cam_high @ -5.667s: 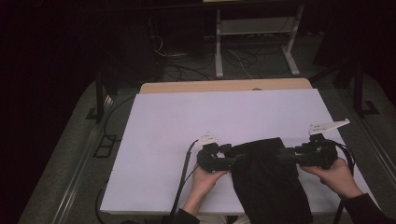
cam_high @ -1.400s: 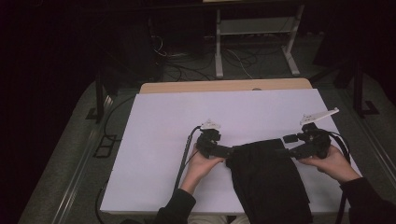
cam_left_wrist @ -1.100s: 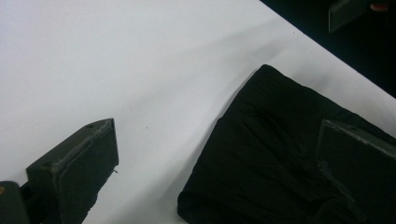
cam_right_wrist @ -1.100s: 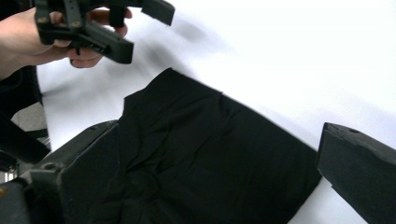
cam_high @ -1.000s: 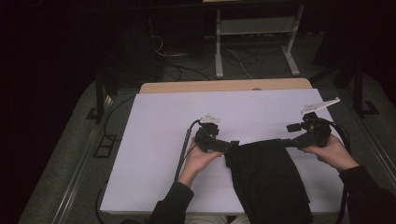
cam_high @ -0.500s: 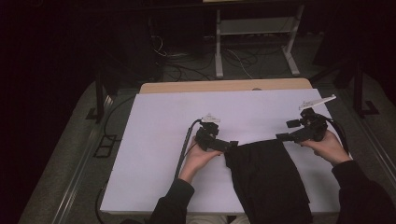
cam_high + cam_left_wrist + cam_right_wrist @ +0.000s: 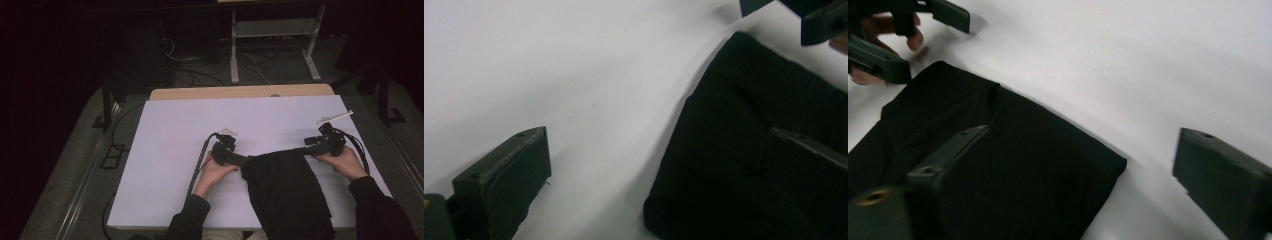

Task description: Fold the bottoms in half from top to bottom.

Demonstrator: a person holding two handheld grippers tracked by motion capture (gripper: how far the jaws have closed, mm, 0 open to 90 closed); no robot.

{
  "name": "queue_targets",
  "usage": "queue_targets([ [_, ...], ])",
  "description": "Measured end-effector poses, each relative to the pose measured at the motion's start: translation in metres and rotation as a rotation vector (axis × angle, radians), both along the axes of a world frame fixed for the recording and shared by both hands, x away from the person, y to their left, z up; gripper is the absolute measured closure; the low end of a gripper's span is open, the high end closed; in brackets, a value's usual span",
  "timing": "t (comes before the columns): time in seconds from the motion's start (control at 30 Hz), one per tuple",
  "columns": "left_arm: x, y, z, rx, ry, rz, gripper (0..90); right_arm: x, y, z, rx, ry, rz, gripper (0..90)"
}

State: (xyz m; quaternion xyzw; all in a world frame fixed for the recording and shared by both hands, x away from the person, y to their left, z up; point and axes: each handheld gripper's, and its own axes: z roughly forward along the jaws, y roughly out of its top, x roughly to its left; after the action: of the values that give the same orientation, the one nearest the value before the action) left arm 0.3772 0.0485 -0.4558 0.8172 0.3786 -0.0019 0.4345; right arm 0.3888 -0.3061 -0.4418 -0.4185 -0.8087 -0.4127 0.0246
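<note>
The folded black garment (image 7: 287,192) lies on the white table (image 7: 165,150), its near end hanging over the front edge. Each hand-held gripper sits at a far corner with jaws spread, one jaw over the cloth and one over bare table: the left hand-held gripper (image 7: 659,165) and the right hand-held gripper (image 7: 1083,165), whose jaws have just been closing slightly without pinching cloth yet. To grip well, lower both evenly, catch every layer, and close together.

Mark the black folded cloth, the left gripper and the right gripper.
black folded cloth (image 7: 287,190), high view, middle of its top face
left gripper (image 7: 243,161), high view, between its fingertips
right gripper (image 7: 299,150), high view, between its fingertips
</note>
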Motion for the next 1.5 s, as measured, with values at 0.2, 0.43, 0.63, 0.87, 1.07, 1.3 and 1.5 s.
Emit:
queue_targets([
  [0.2,-0.003,0.001,-0.002,-0.004,0.012,0.013,4.2,0.003,-0.003,-0.009,0.001,0.011,0.002,16.9],
  [0.43,-0.007,0.000,-0.002,-0.010,0.023,-0.017,14.7,0.006,0.002,-0.014,-0.007,0.008,0.022,26.4],
  [0.63,-0.011,-0.003,-0.002,-0.017,0.057,-0.073,42.2,0.007,0.004,-0.017,0.000,0.009,0.061,38.9],
  [0.87,-0.012,-0.004,-0.002,-0.028,0.116,-0.075,76.2,0.005,0.008,-0.019,-0.006,0.030,0.112,79.7],
  [1.07,-0.019,-0.002,0.010,-0.025,0.023,-0.093,83.7,-0.002,0.009,-0.008,-0.006,-0.001,0.100,83.9],
  [1.3,-0.025,0.005,0.043,-0.022,-0.121,-0.069,84.1,-0.011,0.007,0.015,0.062,-0.078,0.055,84.2],
  [1.5,-0.019,0.009,0.070,0.021,-0.200,-0.063,84.2,-0.010,0.015,0.034,0.086,-0.164,0.010,84.3],
])
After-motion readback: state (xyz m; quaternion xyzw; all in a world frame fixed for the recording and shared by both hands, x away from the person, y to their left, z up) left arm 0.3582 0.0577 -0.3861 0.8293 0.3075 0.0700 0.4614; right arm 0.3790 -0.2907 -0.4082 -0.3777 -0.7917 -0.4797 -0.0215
